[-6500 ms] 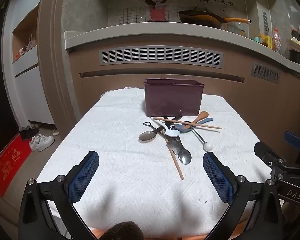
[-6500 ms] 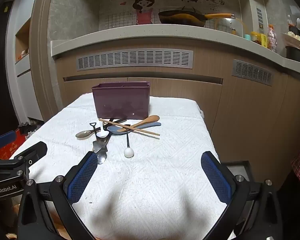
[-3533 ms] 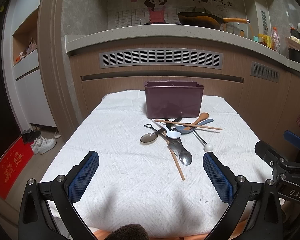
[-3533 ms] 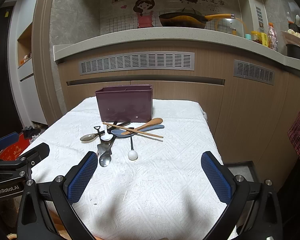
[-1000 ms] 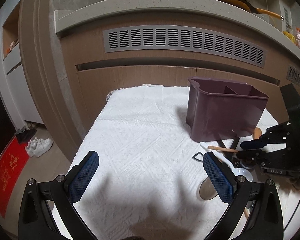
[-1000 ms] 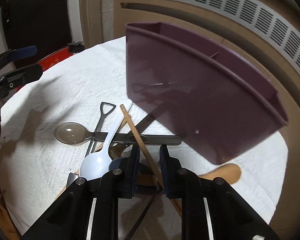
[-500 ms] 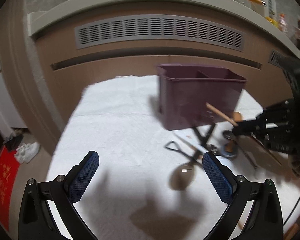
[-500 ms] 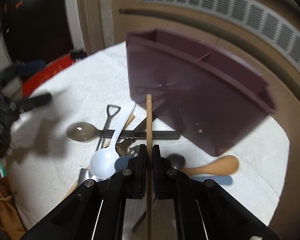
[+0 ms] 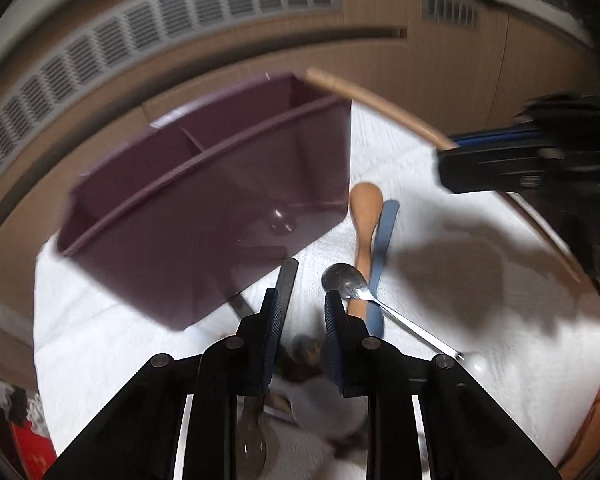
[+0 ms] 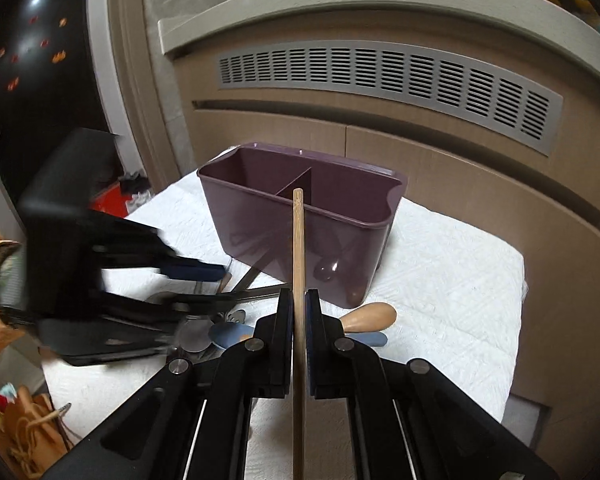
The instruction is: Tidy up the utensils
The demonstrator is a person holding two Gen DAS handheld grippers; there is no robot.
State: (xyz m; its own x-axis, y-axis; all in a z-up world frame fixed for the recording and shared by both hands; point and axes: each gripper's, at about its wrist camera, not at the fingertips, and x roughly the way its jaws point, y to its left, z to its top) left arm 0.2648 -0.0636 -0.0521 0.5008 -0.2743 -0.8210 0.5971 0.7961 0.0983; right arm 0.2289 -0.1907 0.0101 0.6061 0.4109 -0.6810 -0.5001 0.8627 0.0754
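Note:
My right gripper [image 10: 299,300] is shut on a wooden chopstick [image 10: 298,240] and holds it in the air, tip pointing at the purple two-compartment utensil bin [image 10: 300,232]. In the left wrist view the chopstick [image 9: 380,104] reaches over the bin's [image 9: 204,216] right corner. My left gripper [image 9: 302,300] hangs low over the utensil pile, jaws narrowed with a gap. A dark flat utensil handle [image 9: 287,280] lies against its left finger; contact is unclear. A wooden spoon [image 9: 364,220], a blue spoon [image 9: 384,240] and a metal spoon [image 9: 348,280] lie just ahead.
The table carries a white textured cloth [image 10: 440,280]. Wooden cabinets with a vent grille [image 10: 380,76] stand behind the bin. The table's right edge [image 10: 516,320] drops off near the right gripper. A bag [image 10: 28,432] sits low on the left.
My right gripper has lifted the chopstick off the pile toward the bin. My left gripper has swung right, dropped onto the utensil pile and narrowed its jaws from wide open.

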